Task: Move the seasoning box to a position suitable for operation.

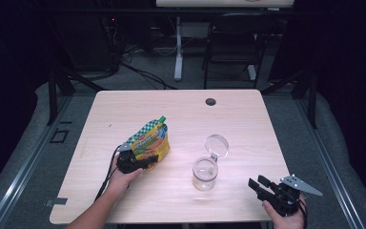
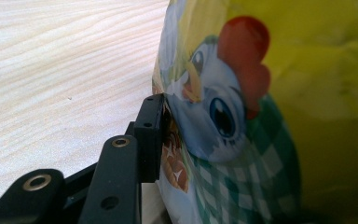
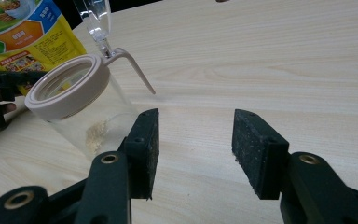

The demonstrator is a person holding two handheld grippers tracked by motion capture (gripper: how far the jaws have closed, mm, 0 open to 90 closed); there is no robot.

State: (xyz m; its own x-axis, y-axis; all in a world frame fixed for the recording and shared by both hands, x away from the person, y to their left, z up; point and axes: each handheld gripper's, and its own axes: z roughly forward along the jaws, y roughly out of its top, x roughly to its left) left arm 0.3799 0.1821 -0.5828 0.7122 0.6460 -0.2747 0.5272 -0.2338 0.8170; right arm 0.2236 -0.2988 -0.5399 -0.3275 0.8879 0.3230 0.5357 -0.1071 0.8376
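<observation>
A yellow snack pouch [image 1: 151, 141] with a green checked top and a cartoon chick stands tilted on the table's left half. My left gripper [image 1: 138, 162] is shut on the pouch's lower edge; in the left gripper view one black jaw presses against the printed pouch [image 2: 242, 121]. A clear glass jar [image 1: 205, 172] with a beige rim stands at mid-table, its hinged lid [image 1: 217, 145] flipped open behind it. A few crumbs lie in the jar [image 3: 81, 109]. My right gripper [image 1: 259, 185] rests open near the front right, empty, its jaws pointing toward the jar.
The wooden table [image 1: 124, 109] has a cable hole [image 1: 210, 101] near its far edge. A black chair [image 1: 233, 43] and a white desk leg [image 1: 178, 47] stand on the floor beyond. A black cable [image 1: 107, 174] trails from the left gripper.
</observation>
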